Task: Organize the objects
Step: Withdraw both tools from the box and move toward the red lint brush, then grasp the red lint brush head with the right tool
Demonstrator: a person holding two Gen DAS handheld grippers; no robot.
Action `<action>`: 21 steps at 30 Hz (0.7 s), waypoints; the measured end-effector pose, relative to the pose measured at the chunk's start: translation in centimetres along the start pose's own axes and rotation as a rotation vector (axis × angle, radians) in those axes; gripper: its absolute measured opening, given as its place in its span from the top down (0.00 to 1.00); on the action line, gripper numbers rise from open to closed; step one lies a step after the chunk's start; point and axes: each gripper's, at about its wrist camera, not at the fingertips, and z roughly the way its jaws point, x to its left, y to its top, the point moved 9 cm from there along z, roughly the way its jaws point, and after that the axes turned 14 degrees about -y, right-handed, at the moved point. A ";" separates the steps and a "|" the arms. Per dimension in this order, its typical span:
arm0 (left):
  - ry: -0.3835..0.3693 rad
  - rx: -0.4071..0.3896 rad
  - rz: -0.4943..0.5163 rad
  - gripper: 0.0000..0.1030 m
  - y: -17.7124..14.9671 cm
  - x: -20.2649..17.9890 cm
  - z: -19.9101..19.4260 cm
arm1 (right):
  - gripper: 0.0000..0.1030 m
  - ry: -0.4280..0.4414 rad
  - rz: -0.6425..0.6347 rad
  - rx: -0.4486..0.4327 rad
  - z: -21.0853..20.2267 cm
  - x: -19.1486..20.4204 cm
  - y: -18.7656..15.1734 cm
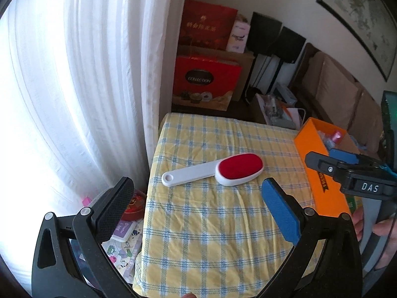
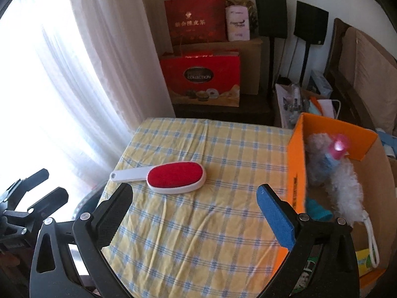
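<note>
A white lint brush (image 1: 213, 170) (image 2: 176, 177) with a red oval pad lies on the table's yellow-and-blue checked cloth (image 1: 211, 236) (image 2: 198, 236), handle pointing left. My left gripper (image 1: 197, 209) (image 2: 49, 183) is open and hangs over the near part of the cloth, short of the brush, with nothing between its fingers. The right gripper (image 2: 194, 214) (image 1: 325, 157) is also open and empty, close to the brush's near side. An open orange box (image 1: 320, 173) (image 2: 295, 173) stands at the table's right edge. It holds a fluffy white duster (image 2: 345, 183), a pink-capped item (image 2: 337, 146) and a teal thing (image 2: 318, 211).
A white curtain (image 1: 74, 87) hangs along the left of the table. Red gift bags (image 2: 201, 74), a cardboard carton and two black speakers on stands (image 2: 271, 15) fill the far corner. Cluttered boxes and a brown sofa (image 2: 367, 74) lie to the right. Books and a red tin (image 1: 134, 203) sit on the floor at left.
</note>
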 end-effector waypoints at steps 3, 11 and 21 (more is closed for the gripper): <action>0.003 0.018 -0.031 0.00 -0.3 1.3 1.0 | 0.01 -0.008 -0.015 0.005 1.2 0.4 0.1; -0.002 0.060 -0.098 0.00 -0.7 4.0 3.9 | 0.01 -0.021 -0.053 -0.006 4.6 1.2 0.2; -0.067 0.108 -0.206 0.01 -1.7 6.5 8.7 | 0.02 0.055 0.040 0.062 9.7 1.0 0.5</action>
